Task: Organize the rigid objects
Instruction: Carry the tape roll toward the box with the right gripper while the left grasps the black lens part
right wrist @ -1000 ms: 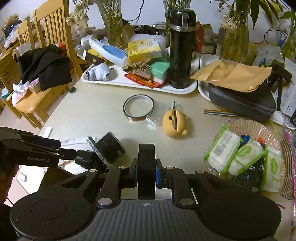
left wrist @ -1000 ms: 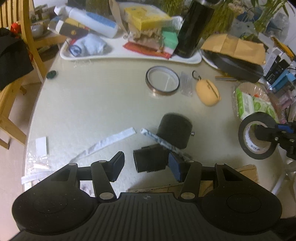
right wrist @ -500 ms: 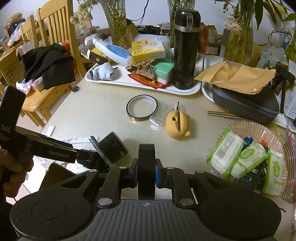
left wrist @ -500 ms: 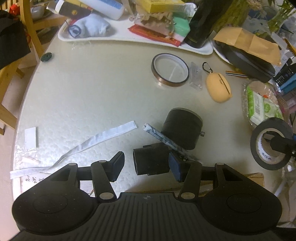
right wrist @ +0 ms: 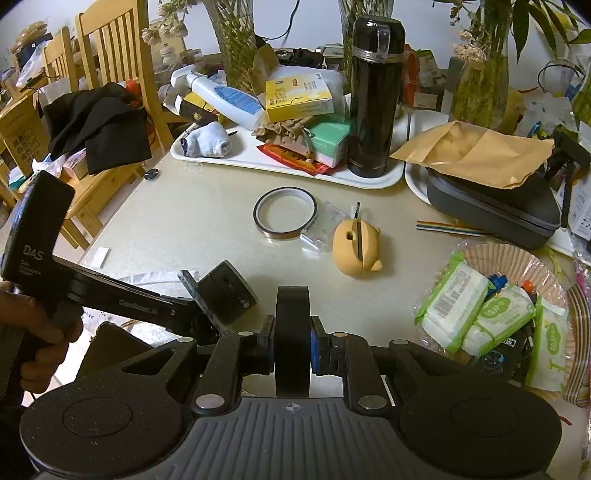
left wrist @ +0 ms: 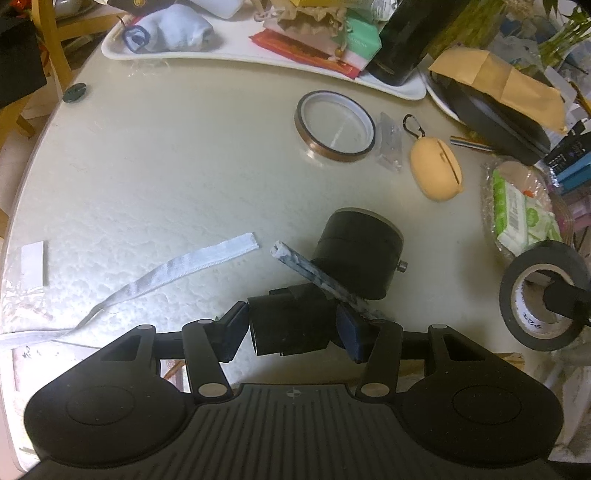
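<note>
Table (left wrist: 155,177) looms nearer left gripper (left wrist: 291,328) than before.

Pale, faintly mottled round table (right wrist: 192,221) filling the near and middle ground, its curved edge (left wrist: 22,177) running down the left. Far left, wooden slat-backed chairs (right wrist: 107,48) in yellowish pine, drawn up just beside the table edge, with dark clothing (right wrist: 96,129) heaped on one seat. Behind them, a cardboard box (right wrist: 14,136) printed with characters. Far side: plain white wall (right wrist: 310,18), a dark cable (right wrist: 291,26) hanging against it. Glass vases of dried stems and green leaves (right wrist: 484,81) lined along the far table edge. Strip of light-coloured floor (left wrist: 7,155) past the table rim at left. Soft, even indoor light, slightly warm; shadows faint.
</note>
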Available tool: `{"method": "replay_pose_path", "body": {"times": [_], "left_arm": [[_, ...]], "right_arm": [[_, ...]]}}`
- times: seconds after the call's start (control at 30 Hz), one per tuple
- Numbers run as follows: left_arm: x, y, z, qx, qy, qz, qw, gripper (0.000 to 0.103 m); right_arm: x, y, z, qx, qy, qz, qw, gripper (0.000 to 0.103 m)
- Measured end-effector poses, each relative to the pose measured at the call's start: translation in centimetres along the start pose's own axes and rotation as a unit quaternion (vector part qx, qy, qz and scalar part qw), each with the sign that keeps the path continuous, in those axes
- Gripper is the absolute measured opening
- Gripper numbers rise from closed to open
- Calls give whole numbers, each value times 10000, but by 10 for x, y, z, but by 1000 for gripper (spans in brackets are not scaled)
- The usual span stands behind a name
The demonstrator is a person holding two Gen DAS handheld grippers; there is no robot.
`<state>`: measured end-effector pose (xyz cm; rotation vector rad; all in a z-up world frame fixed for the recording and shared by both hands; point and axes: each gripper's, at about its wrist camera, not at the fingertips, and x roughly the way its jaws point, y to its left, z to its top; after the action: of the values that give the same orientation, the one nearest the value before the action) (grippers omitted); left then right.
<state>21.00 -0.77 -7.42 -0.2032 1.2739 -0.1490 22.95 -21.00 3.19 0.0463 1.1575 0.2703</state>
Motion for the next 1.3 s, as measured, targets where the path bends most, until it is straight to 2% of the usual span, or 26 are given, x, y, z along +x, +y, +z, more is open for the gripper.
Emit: {"method": "replay_pose_path", "body": {"times": [0.1, 0.47, 0.57, 0.97, 1.3], "left_arm": [[0, 1, 2, -77, -58, 20, 10000, 45], [-8, -3, 2, -70, -134, 175, 9997, 44], [-18, -7, 2, 44, -207, 310, 9993, 44], [-64, -26, -4, 476, -597, 408, 9962, 44], [-106, -31, -36, 622, -635, -50, 9960, 44]], "right_arm": [[1, 1, 0, -21, 21, -6, 10000, 20], [6, 4, -1, -88, 92, -23, 9999, 20], [6, 2, 0, -35, 98, -17, 9999, 20], [-1, 5, 1, 42, 32, -72, 10000, 20], [-20, 4, -9, 205, -31, -27, 9998, 20]]}}
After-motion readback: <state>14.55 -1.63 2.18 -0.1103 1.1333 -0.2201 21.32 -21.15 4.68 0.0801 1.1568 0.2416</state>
